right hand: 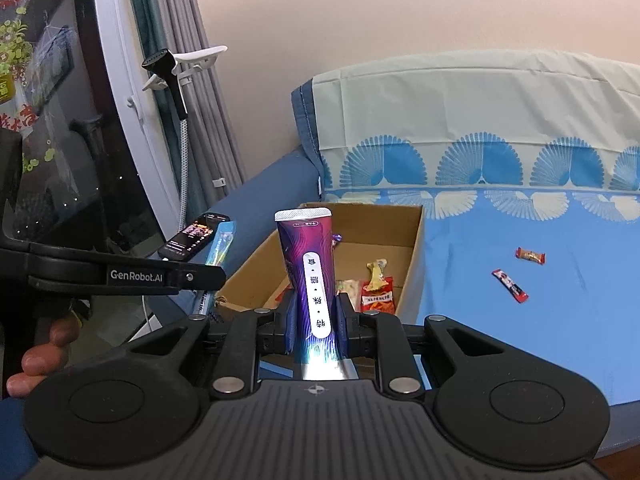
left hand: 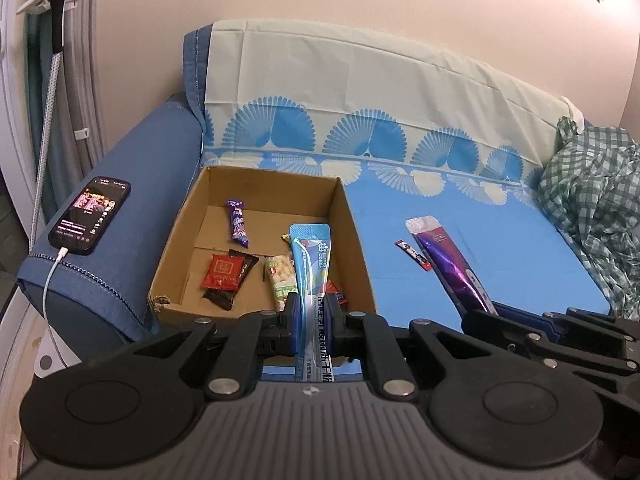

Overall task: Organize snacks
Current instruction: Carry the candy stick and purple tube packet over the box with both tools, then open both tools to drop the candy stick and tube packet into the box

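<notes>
Over the cardboard box (left hand: 188,276) on the sofa, your left gripper (left hand: 313,312) pinches the blue sachet (left hand: 310,264) upright, ready to drop. Your right gripper (right hand: 314,320) clamps the purple pouch (right hand: 308,264) beside it; two small snacks (right hand: 510,285) wait on the cushion.

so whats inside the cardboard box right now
Inside the cardboard box: a purple candy bar, red packet, dark wrapper, green-white pack. The blue pouch in the left tongs covers more.
</notes>
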### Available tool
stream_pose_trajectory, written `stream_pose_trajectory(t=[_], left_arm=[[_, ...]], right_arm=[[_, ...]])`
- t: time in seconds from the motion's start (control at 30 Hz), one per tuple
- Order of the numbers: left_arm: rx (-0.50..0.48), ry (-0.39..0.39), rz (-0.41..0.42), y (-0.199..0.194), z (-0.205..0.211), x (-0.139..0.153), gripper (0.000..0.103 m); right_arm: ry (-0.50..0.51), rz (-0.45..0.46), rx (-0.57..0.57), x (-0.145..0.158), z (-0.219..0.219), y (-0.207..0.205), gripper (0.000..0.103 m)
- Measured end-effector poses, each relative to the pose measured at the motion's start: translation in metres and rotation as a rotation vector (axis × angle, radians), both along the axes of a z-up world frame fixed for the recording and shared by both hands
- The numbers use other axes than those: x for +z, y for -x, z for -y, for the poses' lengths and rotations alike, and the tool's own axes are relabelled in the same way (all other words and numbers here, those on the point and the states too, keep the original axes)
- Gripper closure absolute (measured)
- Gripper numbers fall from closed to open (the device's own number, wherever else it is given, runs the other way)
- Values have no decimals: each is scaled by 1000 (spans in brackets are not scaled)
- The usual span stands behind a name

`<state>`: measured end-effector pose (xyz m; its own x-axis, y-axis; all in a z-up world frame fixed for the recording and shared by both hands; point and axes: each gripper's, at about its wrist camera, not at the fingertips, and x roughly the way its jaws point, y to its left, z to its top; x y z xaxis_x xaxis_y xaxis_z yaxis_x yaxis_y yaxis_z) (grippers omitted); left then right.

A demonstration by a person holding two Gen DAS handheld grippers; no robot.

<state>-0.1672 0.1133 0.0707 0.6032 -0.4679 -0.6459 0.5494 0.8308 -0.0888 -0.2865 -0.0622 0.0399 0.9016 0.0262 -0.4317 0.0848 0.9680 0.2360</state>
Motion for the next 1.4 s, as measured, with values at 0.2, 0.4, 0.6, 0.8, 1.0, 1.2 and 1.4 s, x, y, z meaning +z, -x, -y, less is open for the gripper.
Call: stream_pose_trajectory(t=[0.2,0.4,0.6,0.8,1.0,1.2,1.4], left_arm=[[4,-1,-14,-13,5,-4,91],[31,-9,-25,-40,6,-8,91],[63,-32,-39,-76,11,-13,91],[94,-44,-63,-115,18,-22,91],[92,-45,-80,-155,29,-32,90],[81,-87,-102,-190,47,-50,90],[74,-122,-115,-218,61,-73,90]], right_arm=[[-16,-37,-6,-6,8,-13,82],[-18,-61,-8,-8,14,-36,82],[-17,-95,1,-9,17,-74,82],[-32,-139,9,-17,18,-117,82],[-66,-186,-5,-28,25,-162,82],[-99,-229,-30,-45,35,-201,82],[-133,-265,-44,-63,46,-235,82]])
